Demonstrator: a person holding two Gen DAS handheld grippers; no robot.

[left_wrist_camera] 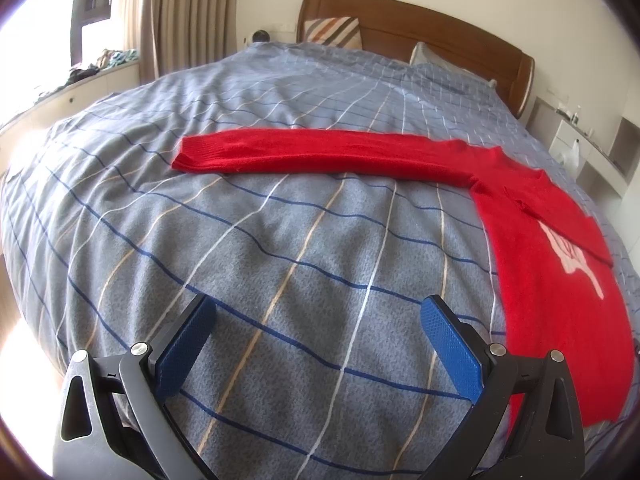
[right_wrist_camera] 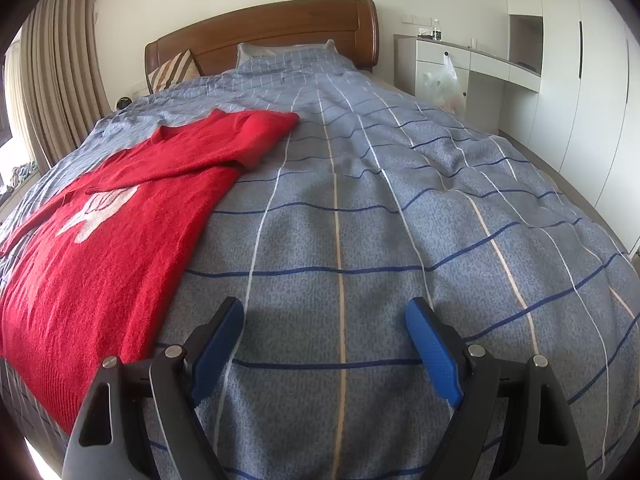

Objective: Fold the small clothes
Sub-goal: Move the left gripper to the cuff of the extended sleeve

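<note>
A red sweater [left_wrist_camera: 552,280] lies flat on the plaid bed [left_wrist_camera: 280,240], one sleeve folded across its chest, between the left tool [left_wrist_camera: 318,344] and right tool [right_wrist_camera: 324,344], both spread apart, empty.

Wooden headboard [right_wrist_camera: 276,28], beige curtains [left_wrist_camera: 180,12], white wardrobe [right_wrist_camera: 580,80], daylight.

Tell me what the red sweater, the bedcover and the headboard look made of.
Red sweater: fuzzy knit, probably wool or acrylic; ribbed cuff on the outstretched sleeve. Bedcover: soft, matte woven cloth, heathered blue-grey with a line check, probably brushed cotton. Headboard: glossy brown wood, or veneer.
</note>
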